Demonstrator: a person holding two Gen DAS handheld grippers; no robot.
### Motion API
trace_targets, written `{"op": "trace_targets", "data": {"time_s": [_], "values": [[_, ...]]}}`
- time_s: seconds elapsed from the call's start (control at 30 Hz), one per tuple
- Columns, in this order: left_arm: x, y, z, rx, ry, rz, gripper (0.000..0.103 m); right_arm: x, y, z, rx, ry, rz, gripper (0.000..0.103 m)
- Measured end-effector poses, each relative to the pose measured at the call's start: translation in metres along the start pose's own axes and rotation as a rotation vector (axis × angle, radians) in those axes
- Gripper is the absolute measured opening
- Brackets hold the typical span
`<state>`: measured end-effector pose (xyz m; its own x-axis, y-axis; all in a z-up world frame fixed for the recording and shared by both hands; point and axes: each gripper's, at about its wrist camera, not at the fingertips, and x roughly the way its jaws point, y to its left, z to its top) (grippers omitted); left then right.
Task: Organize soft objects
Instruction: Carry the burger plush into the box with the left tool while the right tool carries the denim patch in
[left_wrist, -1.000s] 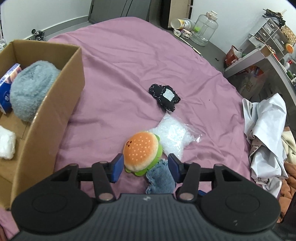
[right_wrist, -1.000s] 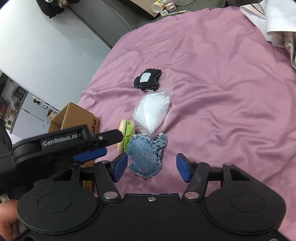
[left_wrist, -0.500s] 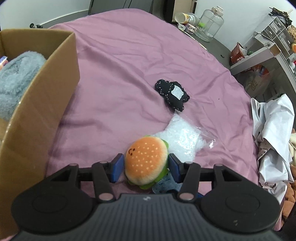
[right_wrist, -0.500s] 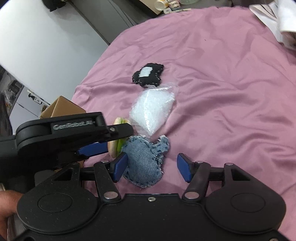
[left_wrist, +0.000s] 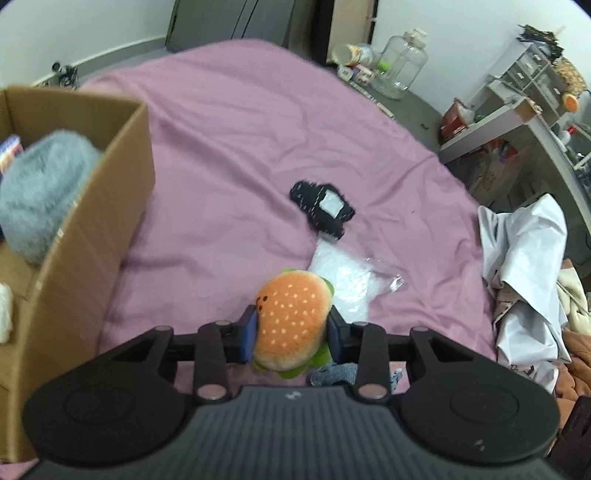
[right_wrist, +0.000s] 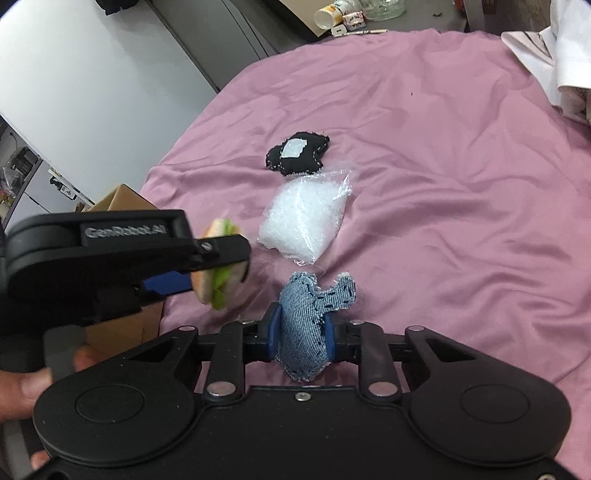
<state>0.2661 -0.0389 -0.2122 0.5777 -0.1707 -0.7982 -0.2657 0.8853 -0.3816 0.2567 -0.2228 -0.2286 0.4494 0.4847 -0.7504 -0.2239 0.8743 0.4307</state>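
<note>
Cardboard box (left_wrist: 110, 206): open, waiting left of both toys.
Left gripper (left_wrist: 291, 328): jaws closing on the burger plush (left_wrist: 291, 325) beside the box (could squirt out).
Right gripper (right_wrist: 301, 332): clamped on the denim pad (right_wrist: 310, 317), further from the box; loose edge may snag.

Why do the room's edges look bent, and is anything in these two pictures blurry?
Both views use fisheye lenses, so straight lines bow near the rim. In the left wrist view the cardboard box curves, and the black patch is smeared. In the right wrist view the burger plush in the left gripper is smeared, while the denim pouch looks sharp. Lighting is soft, without glare.
</note>
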Motion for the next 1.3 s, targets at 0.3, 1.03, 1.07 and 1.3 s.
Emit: {"op": "trace_targets", "data": {"time_s": [0.3, 1.03, 1.07, 1.3], "values": [[-0.034, -0.003, 0.005, 0.034, -0.028, -0.002, 0.036, -0.025, 0.005, -0.001, -0.012, -0.058, -0.008, 0.023], [-0.136, 0.018, 0.016, 0.136, -0.089, -0.021, 0.036, -0.079, 0.039, 0.001, -0.067, -0.230, 0.041, 0.023], [-0.140, 0.021, 0.017, 0.140, -0.091, -0.020, 0.036, -0.081, 0.040, 0.001, -0.067, -0.240, 0.048, 0.023], [-0.165, 0.039, 0.021, 0.152, -0.118, 0.027, 0.036, -0.092, 0.060, 0.003, -0.107, -0.275, 0.066, 0.023]]}}
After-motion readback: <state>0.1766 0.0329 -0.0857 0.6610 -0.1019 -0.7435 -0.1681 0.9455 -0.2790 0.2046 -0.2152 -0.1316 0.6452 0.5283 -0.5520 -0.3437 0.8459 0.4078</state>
